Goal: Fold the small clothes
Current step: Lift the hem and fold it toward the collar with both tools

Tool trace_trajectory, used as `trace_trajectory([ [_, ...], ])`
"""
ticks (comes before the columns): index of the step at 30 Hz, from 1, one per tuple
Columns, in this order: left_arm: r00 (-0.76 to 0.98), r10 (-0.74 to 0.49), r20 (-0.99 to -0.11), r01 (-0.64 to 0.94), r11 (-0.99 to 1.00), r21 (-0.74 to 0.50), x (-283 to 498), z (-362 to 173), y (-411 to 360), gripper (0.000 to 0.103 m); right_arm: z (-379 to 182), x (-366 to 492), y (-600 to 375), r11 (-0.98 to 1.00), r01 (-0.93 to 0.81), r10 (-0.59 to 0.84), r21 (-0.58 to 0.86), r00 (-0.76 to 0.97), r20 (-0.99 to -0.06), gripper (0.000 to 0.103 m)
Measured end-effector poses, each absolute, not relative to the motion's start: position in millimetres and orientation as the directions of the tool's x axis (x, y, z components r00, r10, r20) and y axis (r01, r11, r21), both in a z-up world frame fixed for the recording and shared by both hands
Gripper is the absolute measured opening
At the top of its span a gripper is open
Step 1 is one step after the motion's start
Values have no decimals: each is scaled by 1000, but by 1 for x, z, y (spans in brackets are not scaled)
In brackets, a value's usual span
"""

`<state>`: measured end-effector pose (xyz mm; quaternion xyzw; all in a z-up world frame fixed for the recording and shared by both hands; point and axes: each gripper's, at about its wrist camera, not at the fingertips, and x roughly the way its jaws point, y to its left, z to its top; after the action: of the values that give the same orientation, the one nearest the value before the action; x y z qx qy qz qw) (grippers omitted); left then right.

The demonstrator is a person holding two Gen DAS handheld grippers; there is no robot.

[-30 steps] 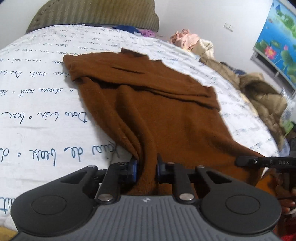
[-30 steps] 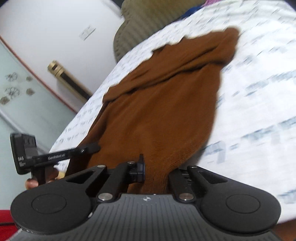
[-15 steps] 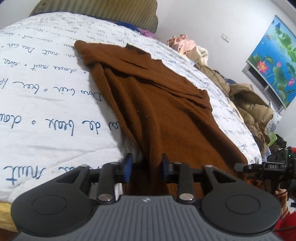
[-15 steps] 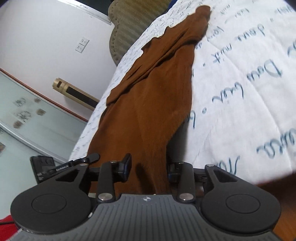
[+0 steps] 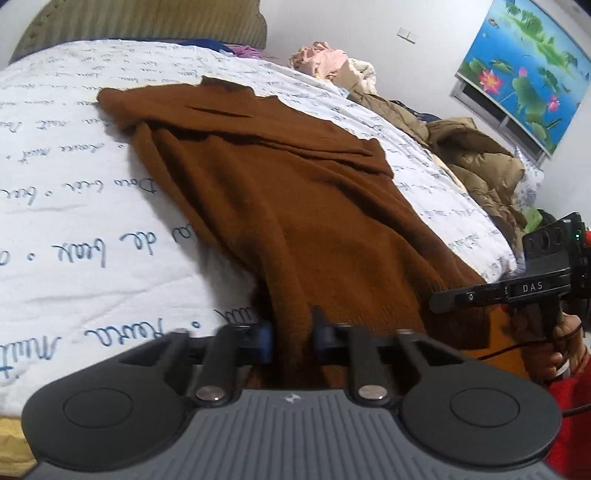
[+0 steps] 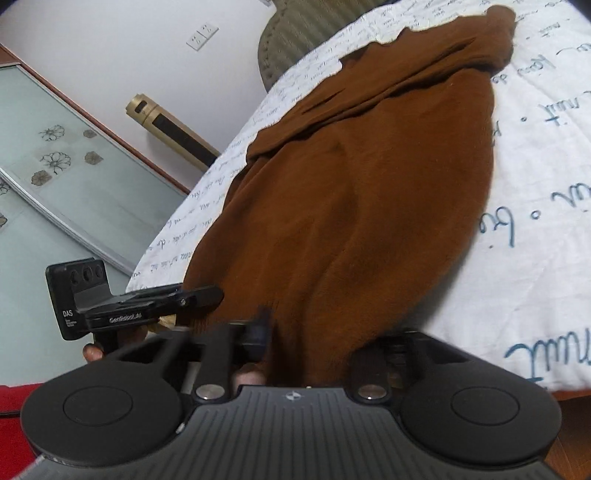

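A brown knit sweater (image 5: 295,206) lies lengthwise on a white bedsheet with blue script (image 5: 74,221), sleeves folded across near the collar. My left gripper (image 5: 291,338) is shut on the sweater's near hem at its left corner. My right gripper (image 6: 314,339) is shut on the same hem of the sweater (image 6: 369,192) at the other corner; its right finger is hidden under the cloth. Each gripper shows in the other's view: the right gripper's body (image 5: 517,288) and the left gripper's body (image 6: 122,306).
A striped olive headboard (image 5: 140,26) stands at the far end of the bed. A pile of pink and tan clothes and jackets (image 5: 461,155) lies along the bed's right side. A glass sliding door (image 6: 55,184) and a gold standing unit (image 6: 170,129) stand beyond the bed.
Both grippers have kept their hold on the hem. The views have shifted, and the sweater body now looks spread wider and flatter on the sheet.
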<state>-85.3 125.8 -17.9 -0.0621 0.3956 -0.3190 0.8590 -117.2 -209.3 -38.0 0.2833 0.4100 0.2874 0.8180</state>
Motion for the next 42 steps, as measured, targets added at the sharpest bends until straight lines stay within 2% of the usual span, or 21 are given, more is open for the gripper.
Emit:
trace_trajectory([
  [4,521,-615,-592,501,782,-371,-97,-3,136,11,-28,-123,-208,702,-267,684,660,513,-519,20],
  [10,579,-626,-523,546,773,-322,-117,30,149,9,7,-140,-214,701,-365,696,613,538,-476,19],
  [13,604,-605,-519,555,787,-271,-117,36,148,9,18,-143,-218,709,-384,689,591,556,-466,19],
  [18,607,-593,-529,545,795,-266,-102,35,138,9,17,-128,-223,703,-347,684,621,572,-454,19],
  [28,693,-533,-486,493,842,-220,-73,56,123,8,30,-105,-222,725,-319,644,611,630,-434,19],
  [30,715,-505,-485,471,859,-200,-63,64,120,3,37,-98,-222,730,-319,634,604,646,-425,19],
  [32,732,-483,-481,454,872,-185,-53,71,116,3,44,-90,-222,732,-323,627,600,663,-409,19],
  [37,744,-464,-481,426,884,-193,-22,85,110,3,55,-64,-227,735,-306,602,605,704,-376,19],
  [42,630,-558,-540,462,828,-318,-8,78,121,4,48,-50,-234,737,-255,575,626,723,-382,19],
])
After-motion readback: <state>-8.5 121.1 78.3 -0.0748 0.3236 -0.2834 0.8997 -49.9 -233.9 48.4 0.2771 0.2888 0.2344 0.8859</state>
